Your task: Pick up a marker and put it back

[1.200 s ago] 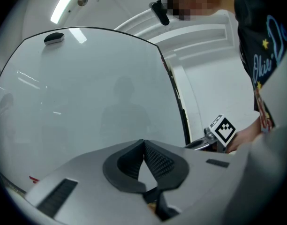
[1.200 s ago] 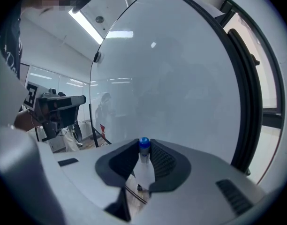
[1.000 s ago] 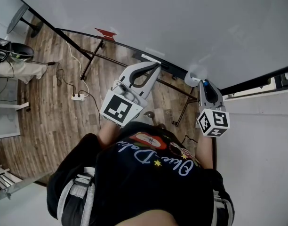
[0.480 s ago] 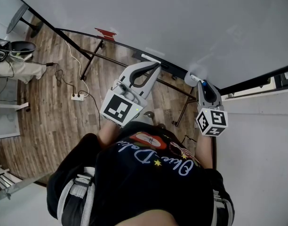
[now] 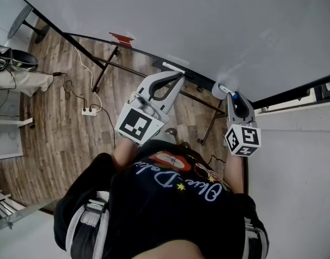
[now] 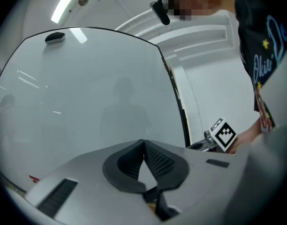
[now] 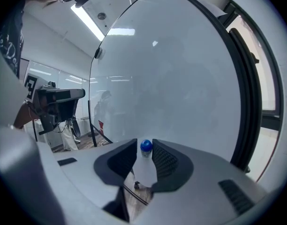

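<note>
A white marker (image 7: 145,168) with a blue end (image 7: 146,146) stands between the pads of my right gripper (image 7: 144,150). Those jaws have just been opening, and a thin gap shows beside the marker on the left. In the head view the right gripper (image 5: 233,95) points at the lower edge of the whiteboard (image 5: 208,26), with the blue end (image 5: 234,96) just showing at its tip. My left gripper (image 5: 179,75) is held level at the same edge. Its pads (image 6: 158,159) meet at the tips (image 6: 143,143) with nothing between them.
The whiteboard (image 6: 87,93) fills the space ahead of both grippers, on a black stand (image 5: 103,63) over a wooden floor. A power strip (image 5: 89,110) and cables lie on the floor at left. A white wall (image 5: 294,171) and dark window frame (image 7: 249,78) close off the right.
</note>
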{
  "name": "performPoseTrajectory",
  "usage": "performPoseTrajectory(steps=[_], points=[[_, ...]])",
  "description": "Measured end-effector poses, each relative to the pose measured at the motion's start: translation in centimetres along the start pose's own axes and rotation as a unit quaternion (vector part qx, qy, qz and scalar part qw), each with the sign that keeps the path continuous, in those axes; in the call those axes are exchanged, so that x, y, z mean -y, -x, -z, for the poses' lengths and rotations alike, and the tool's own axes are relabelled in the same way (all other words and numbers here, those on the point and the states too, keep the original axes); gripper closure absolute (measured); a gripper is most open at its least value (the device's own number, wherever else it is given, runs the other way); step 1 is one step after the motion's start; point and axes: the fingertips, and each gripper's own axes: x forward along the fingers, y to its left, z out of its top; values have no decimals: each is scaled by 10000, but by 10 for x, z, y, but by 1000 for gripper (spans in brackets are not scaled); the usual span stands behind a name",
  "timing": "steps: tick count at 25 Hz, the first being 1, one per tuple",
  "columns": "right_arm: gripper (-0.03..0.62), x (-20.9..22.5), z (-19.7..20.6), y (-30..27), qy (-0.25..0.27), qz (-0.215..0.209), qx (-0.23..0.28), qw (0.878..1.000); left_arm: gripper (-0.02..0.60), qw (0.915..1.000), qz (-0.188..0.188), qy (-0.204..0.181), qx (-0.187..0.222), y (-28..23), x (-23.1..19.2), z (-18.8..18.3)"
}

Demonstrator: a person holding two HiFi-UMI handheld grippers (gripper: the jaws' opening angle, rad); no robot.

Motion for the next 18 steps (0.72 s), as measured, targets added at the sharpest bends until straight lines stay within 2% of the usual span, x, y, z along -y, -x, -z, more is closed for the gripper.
performPoseTrajectory(steps=[10,18], points=[[491,5,-19,15,-106,87,213,9997,578,9998,167,-30,62,-5,9,-4],[493,6,-49,35,-89,174,576,9981,578,9993,348,12,141,-9,18,-6]])
